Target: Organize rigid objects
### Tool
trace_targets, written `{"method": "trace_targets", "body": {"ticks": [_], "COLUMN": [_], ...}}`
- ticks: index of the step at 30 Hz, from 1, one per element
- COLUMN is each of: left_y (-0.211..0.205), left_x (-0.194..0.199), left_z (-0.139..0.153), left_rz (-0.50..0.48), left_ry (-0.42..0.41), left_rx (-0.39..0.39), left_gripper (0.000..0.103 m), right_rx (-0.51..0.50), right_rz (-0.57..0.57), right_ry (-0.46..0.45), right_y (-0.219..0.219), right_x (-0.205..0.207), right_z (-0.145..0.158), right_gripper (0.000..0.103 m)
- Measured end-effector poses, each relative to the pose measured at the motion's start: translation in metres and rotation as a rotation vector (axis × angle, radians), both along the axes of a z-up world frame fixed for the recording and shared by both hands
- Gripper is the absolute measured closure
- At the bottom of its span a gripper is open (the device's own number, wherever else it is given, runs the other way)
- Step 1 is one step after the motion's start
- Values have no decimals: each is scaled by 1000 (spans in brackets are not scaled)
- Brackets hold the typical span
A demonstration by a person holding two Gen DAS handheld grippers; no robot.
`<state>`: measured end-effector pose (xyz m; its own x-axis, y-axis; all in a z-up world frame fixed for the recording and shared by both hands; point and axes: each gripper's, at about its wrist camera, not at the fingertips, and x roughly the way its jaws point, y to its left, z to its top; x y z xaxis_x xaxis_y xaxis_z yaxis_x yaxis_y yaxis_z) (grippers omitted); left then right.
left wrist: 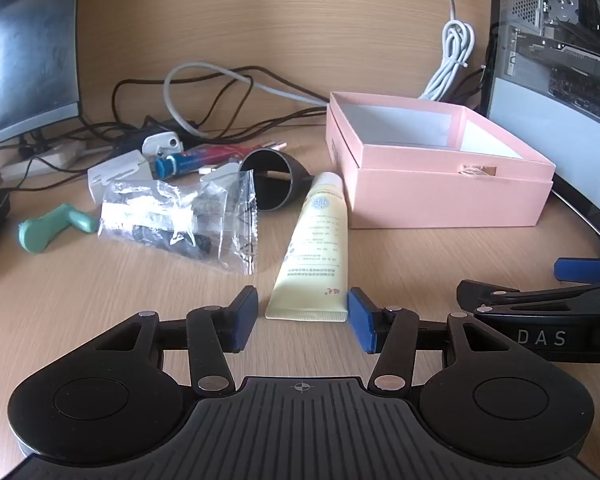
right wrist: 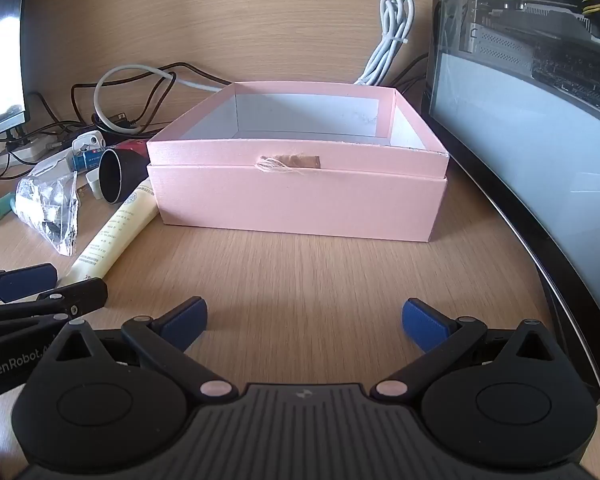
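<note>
A cream tube [left wrist: 315, 250] lies on the wooden desk, its crimped end between the blue pads of my open left gripper [left wrist: 302, 320]; the pads stand apart from it. Behind it lie a black cup on its side [left wrist: 270, 180], a clear plastic bag [left wrist: 180, 220], a green handle [left wrist: 52, 228], a blue-capped tube [left wrist: 196, 160] and a white plug [left wrist: 118, 176]. An open, empty pink box [right wrist: 300, 196] sits ahead of my open, empty right gripper [right wrist: 304, 322]. The tube [right wrist: 116, 232] and cup [right wrist: 114, 176] also show left of the box in the right wrist view.
Tangled black and white cables [left wrist: 204, 96] and a power strip [left wrist: 40, 160] lie at the back. A monitor [left wrist: 24, 48] stands at the left, a glass-sided computer case [right wrist: 532, 112] at the right. A bundled white cable [right wrist: 392, 40] hangs behind the box.
</note>
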<state>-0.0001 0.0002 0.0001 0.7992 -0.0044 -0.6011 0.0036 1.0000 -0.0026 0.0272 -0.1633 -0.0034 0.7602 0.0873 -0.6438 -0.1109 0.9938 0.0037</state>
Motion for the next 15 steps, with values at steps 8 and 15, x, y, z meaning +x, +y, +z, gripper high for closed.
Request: {"method": "trace_targets", "body": {"ticks": [8,15], "left_y": [1,1], "left_x": [0,-1], "left_z": [0,0], "left_rz": [-1,-1], "left_ry": [-1,-1], "left_rx": [0,-1], "left_gripper": [48,48], "right_rx": [0,0], "right_rz": [0,0], "right_ry": [0,0], "right_y": [0,0], "right_x": [0,0], "right_z": [0,0], "right_gripper": [0,0]}}
